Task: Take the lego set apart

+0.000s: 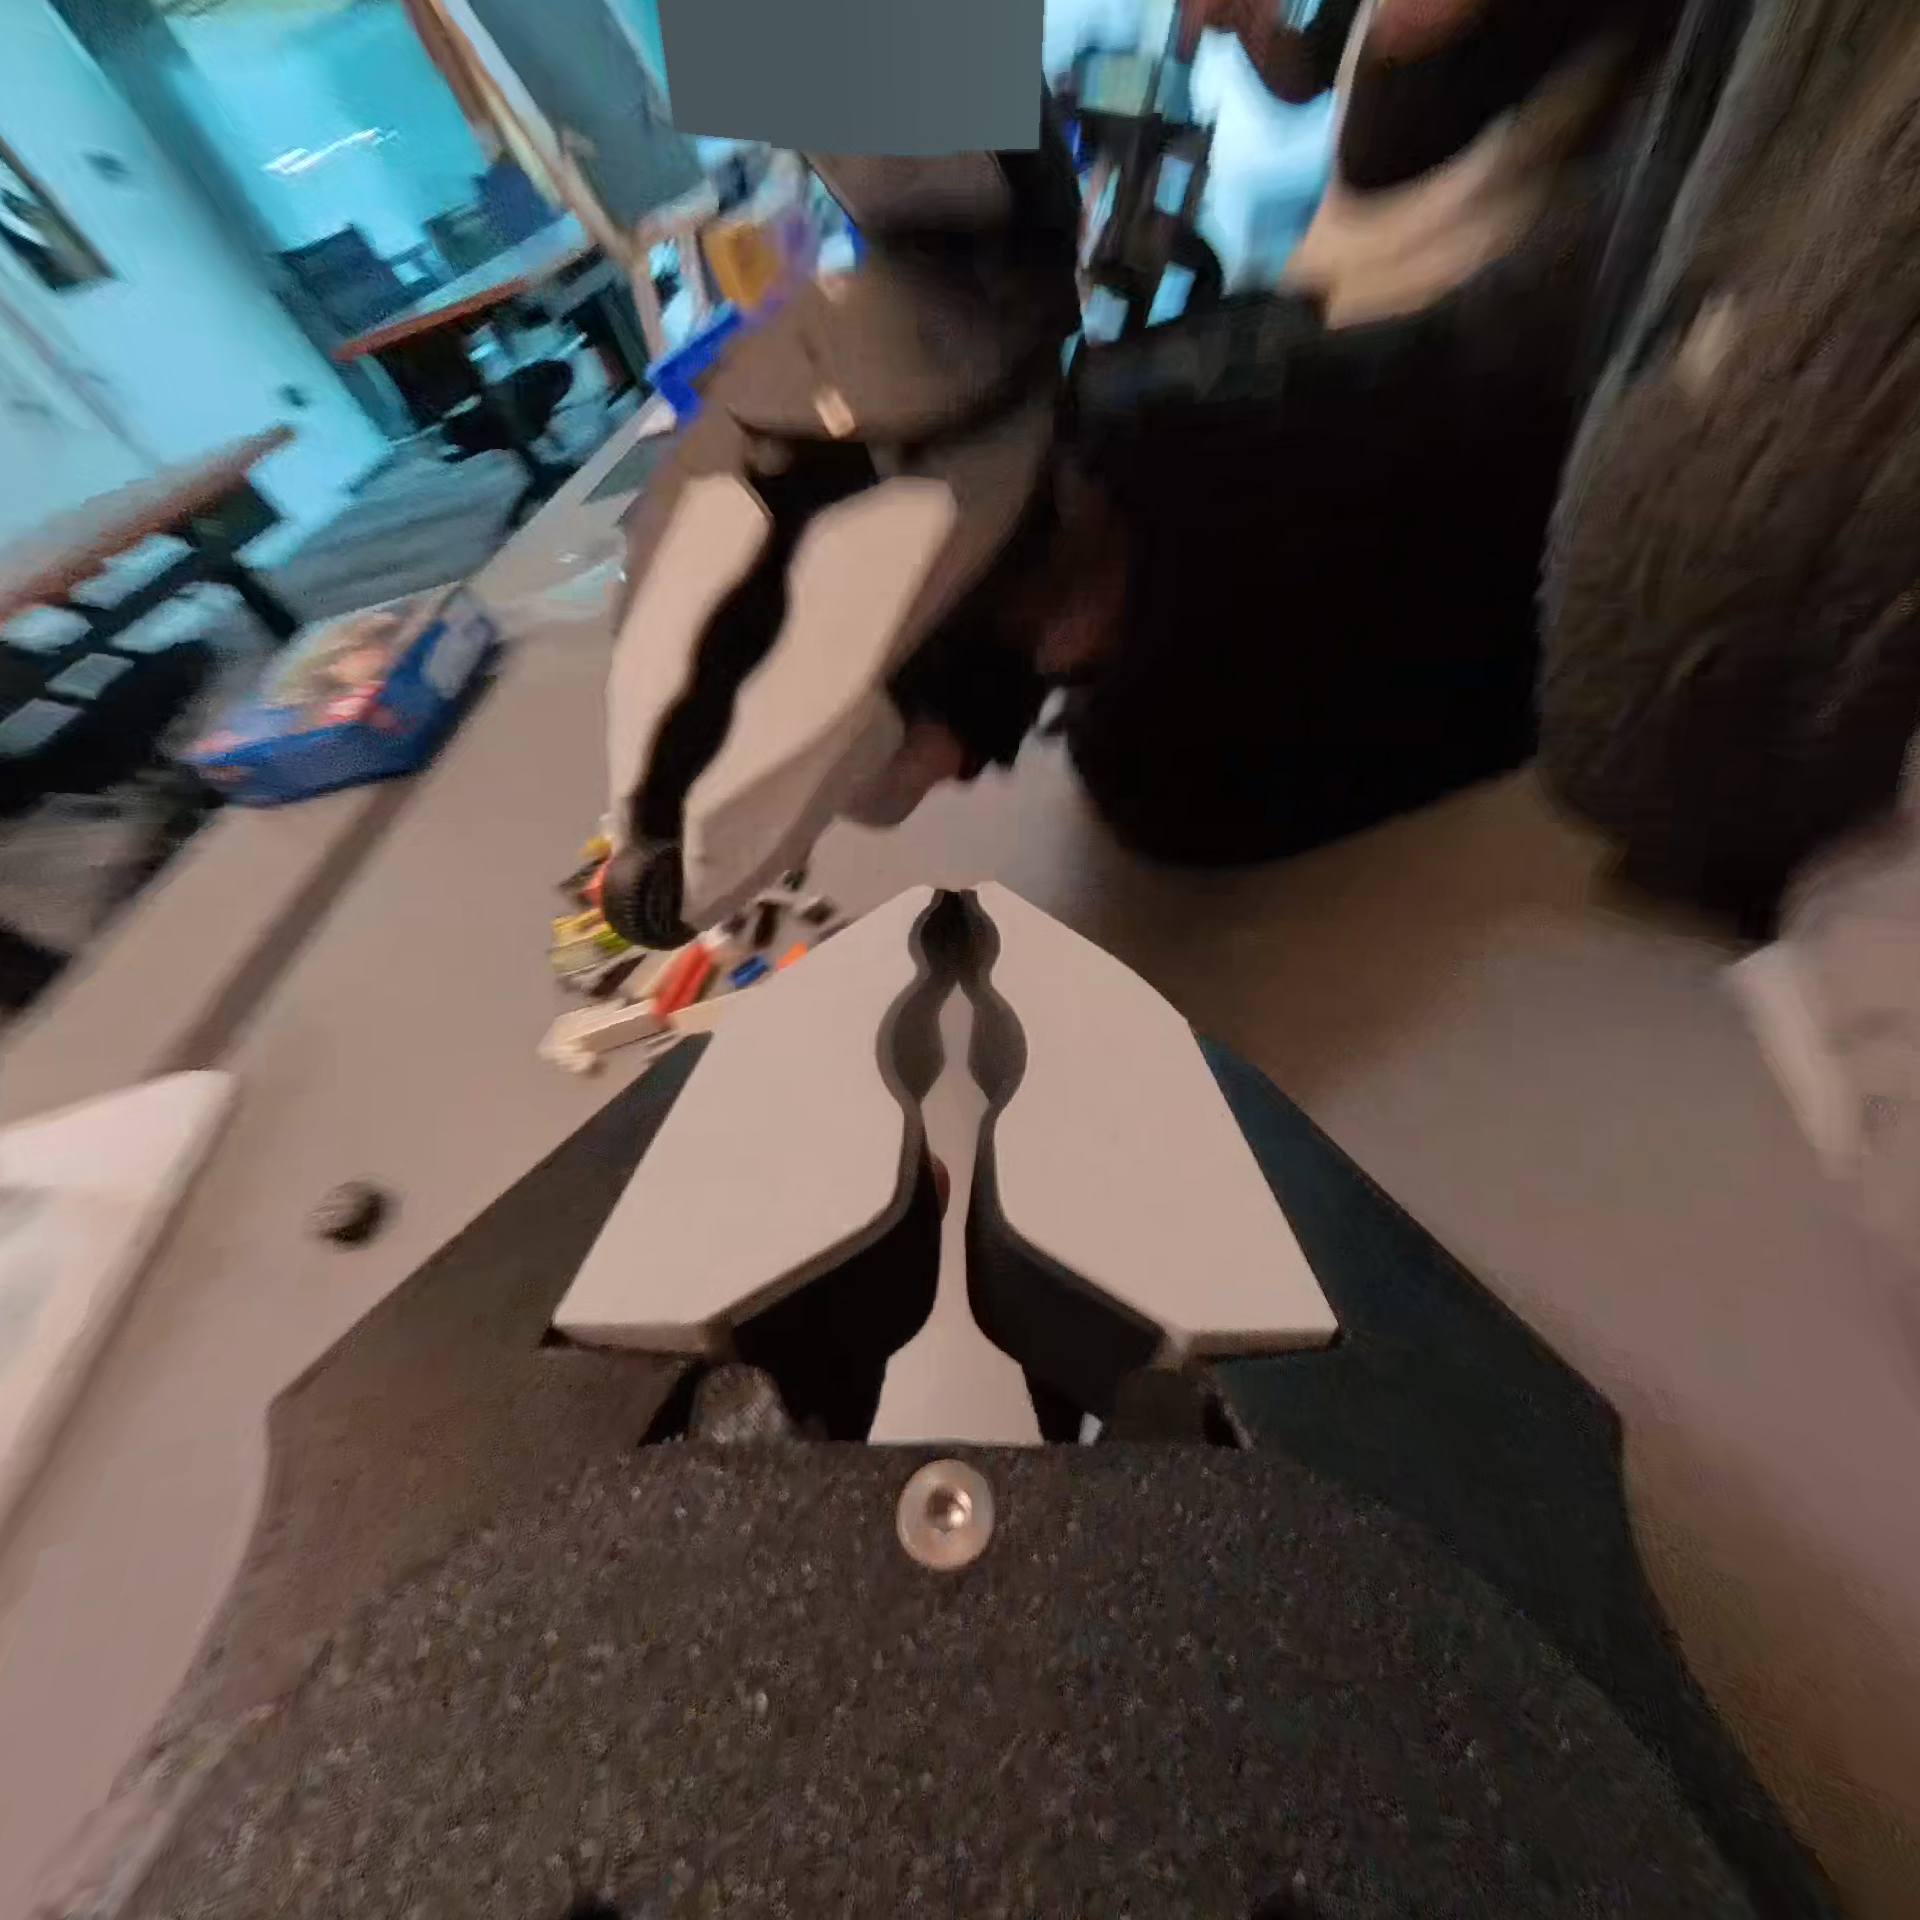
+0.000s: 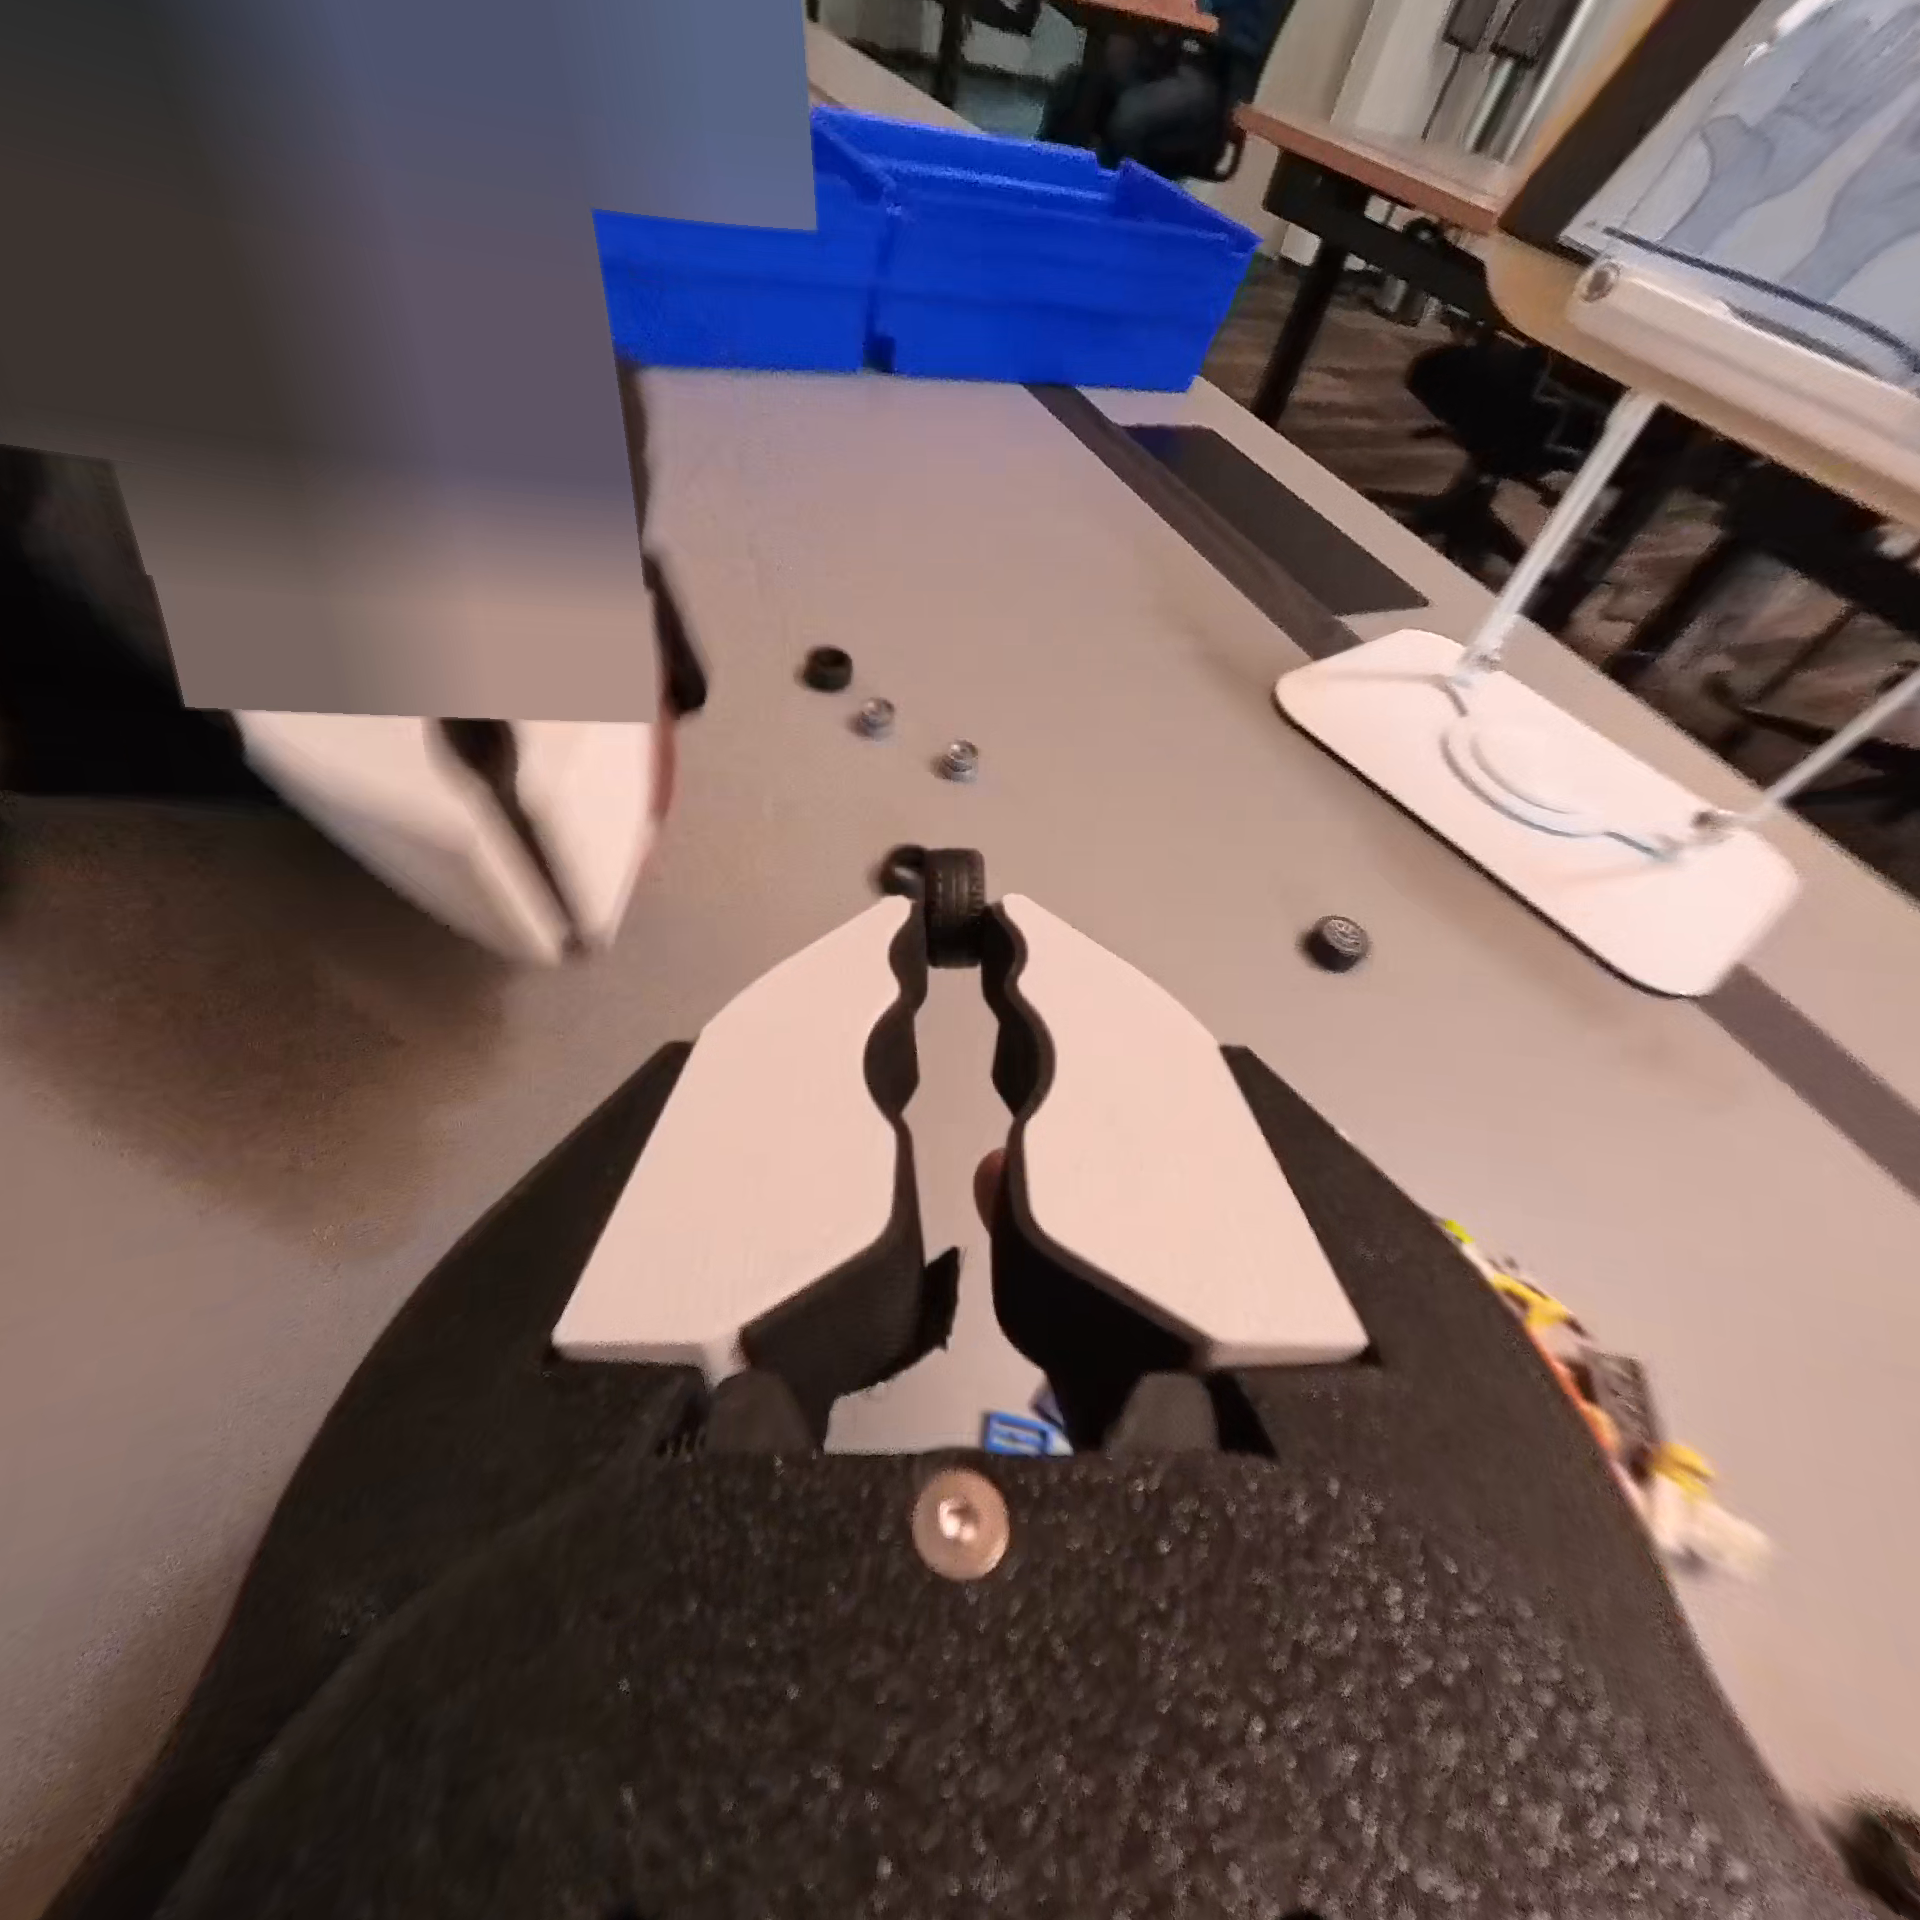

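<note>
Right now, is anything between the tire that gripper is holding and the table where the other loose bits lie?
Nothing visible. The right gripper pinches the black tire above bare grey table; the loose wheel parts lie farther ahead.

tyre (image 2: 954, 906): looking like treaded matt rubber
bins (image 2: 935, 270): showing glossy plastic
table (image 2: 1091, 582): looking smooth, matt

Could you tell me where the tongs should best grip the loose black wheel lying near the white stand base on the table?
That black wheel lies flat on the table, with clear space around it. I would come from above and close on opposite sides of its round tread; its rubbery, ribbed rim probably gives grip, while the flat top face gives none.
</note>
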Demonstrator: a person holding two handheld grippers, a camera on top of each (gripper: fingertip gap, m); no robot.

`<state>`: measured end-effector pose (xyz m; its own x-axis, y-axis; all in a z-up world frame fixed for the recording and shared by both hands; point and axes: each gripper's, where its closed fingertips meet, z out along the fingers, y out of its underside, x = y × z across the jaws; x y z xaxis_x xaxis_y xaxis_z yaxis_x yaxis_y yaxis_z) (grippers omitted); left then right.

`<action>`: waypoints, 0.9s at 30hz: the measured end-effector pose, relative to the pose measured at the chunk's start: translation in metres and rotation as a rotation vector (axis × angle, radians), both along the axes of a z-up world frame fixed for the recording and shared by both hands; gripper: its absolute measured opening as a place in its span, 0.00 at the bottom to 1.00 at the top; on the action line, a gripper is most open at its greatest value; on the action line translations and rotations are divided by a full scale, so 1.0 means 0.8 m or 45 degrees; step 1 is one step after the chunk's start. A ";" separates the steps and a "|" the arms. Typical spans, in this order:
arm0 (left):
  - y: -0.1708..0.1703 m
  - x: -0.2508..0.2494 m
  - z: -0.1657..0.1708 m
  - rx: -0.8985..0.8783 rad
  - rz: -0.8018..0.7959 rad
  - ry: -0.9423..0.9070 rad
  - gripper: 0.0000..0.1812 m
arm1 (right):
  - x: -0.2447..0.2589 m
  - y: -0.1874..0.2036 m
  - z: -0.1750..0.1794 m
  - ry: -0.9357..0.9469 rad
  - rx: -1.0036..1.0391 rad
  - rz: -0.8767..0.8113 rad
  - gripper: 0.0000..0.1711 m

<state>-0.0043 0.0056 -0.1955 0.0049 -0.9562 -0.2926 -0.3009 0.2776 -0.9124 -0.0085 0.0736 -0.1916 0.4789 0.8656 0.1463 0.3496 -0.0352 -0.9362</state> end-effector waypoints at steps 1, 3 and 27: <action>0.007 0.003 -0.009 0.159 0.063 0.050 0.00 | -0.010 -0.014 0.007 0.036 -0.015 0.086 0.06; 0.028 -0.006 0.001 -0.013 0.095 0.006 0.00 | -0.022 -0.025 0.009 -0.034 0.087 0.104 0.06; 0.034 -0.019 0.012 -0.145 0.067 -0.091 0.05 | -0.021 -0.048 0.009 0.105 -0.040 0.287 0.06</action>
